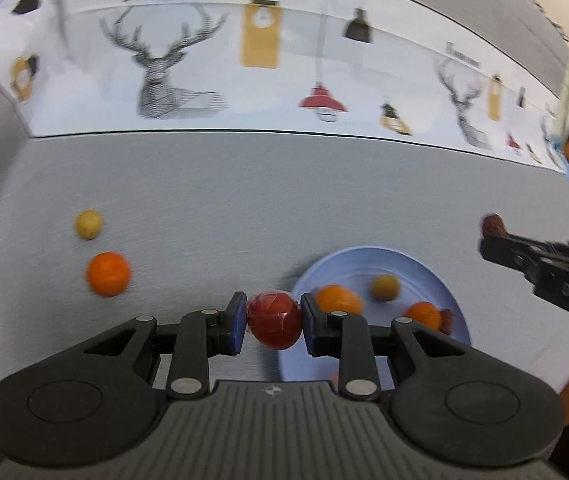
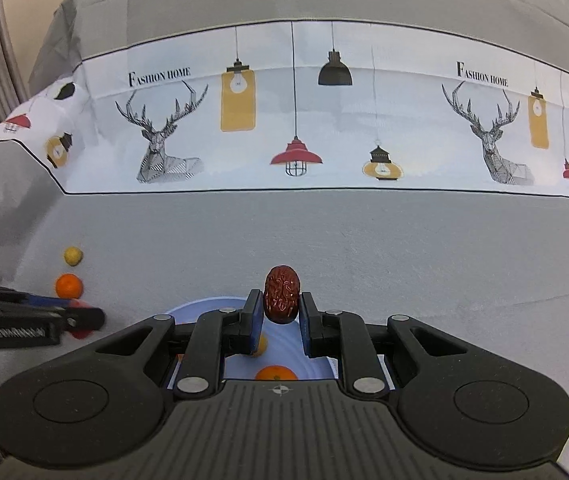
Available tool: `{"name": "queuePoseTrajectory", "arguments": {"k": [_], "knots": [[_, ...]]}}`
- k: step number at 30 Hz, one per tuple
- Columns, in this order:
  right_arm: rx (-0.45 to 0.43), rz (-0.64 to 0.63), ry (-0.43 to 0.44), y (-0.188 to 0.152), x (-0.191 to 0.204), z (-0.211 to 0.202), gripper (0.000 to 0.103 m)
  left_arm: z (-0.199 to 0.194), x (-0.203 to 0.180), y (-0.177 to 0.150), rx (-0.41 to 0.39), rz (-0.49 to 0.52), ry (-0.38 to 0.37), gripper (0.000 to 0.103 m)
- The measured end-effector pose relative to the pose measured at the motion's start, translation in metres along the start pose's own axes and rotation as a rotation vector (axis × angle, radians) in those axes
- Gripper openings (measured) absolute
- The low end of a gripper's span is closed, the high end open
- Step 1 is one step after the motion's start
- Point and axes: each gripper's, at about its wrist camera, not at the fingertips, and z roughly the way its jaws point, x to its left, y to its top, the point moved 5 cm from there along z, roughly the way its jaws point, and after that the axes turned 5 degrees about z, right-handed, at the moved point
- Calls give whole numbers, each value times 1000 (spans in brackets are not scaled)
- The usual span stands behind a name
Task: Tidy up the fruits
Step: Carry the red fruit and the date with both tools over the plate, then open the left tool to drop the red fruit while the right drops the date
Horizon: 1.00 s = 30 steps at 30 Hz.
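Right gripper point(image 2: 278, 312) clamps date point(image 2: 282, 294); tablecloth point(image 2: 284, 120) reads "FASHION HOME".

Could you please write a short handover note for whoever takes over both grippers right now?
Left gripper: shut on a smooth round red fruit, at the edge of the light blue round plate.
Right gripper: shut on a wrinkled dark red date, above the plate's far rim.
Done: the plate holds two orange citrus fruits, a small tan round fruit and another date.
Left: release both held fruits into the plate, then fetch the orange citrus fruit and small yellow round fruit from the grey cloth.
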Motion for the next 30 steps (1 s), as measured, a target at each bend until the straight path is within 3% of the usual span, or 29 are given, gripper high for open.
{"name": "queuePoseTrajectory", "arguments": {"k": [15,21,30], "knots": [[79,-98,35,-16,15,15,20,10,-45,-3,-26,153,-128,31],[100,-96,33,-18,15,19,20,16,-65,-11,-21,252,-129,31],[110,-112,35,-20,17,21,20,19,-67,-11,-11,266,-131,31]]}}
